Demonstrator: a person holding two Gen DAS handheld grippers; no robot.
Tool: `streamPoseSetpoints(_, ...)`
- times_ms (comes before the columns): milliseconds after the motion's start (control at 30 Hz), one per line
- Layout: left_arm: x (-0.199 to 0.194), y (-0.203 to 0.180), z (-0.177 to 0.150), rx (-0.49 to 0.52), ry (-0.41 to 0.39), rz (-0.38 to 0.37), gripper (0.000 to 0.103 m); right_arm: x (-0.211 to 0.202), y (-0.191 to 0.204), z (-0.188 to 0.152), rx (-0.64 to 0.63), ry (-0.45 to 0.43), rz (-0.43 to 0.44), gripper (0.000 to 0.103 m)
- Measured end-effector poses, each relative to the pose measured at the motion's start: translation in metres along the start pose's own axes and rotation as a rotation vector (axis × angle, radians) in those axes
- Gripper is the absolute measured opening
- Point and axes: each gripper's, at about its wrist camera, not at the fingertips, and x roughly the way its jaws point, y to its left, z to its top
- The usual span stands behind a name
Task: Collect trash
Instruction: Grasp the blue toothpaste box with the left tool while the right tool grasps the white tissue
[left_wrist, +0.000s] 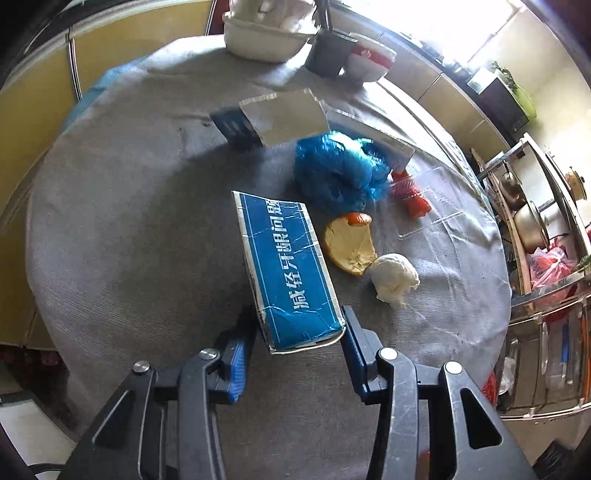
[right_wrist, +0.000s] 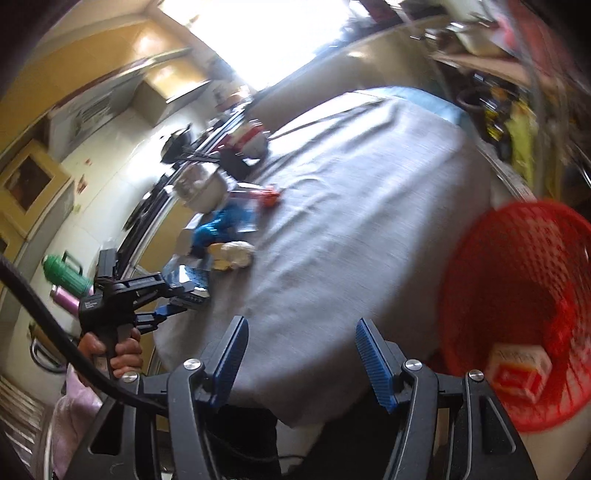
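Tongs on the left (left_wrist: 299, 317) clench one blue box (left_wrist: 288, 266); right tongs (right_wrist: 301, 323) gape empty.

A grey cloth covers the round tabletop (left_wrist: 129, 229). At the tabletop's far edge stand a white foam container (left_wrist: 258, 40), a dark square cup (left_wrist: 328, 51) and a red-and-white bowl (left_wrist: 371, 59). Beyond the tabletop's edge stands a green thermos flask (right_wrist: 68, 275).

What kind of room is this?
Most likely a home kitchen with an eating table. Pots sit on a metal rack, a microwave stands on the counter, and bowls share the cloth-covered table with food scraps.
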Motion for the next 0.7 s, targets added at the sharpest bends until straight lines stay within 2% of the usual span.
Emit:
streamPoseSetpoints(300, -0.021, 0.008, 0.000, 0.088, -0.018, 0.014, 0.046, 0.077, 0.085, 0.037, -0.190, 0.112, 0.131, 0.065)
streamPoseSetpoints(433, -0.021, 0.012, 0.001, 0.114, -0.030, 0.002, 0.047, 0.110, 0.110, 0.044, -0.248, 0.129, 0.120, 0.063)
streamPoseSetpoints(533, -0.027, 0.016, -0.001, 0.143, -0.052, -0.008, 0.047, 0.133, 0.115, 0.048, -0.250, 0.146, 0.099, 0.057)
streamPoseSetpoints(700, -0.031, 0.021, 0.000, 0.174, -0.083, -0.029, 0.047, 0.160, 0.116, 0.057, -0.259, 0.141, 0.054, 0.056)
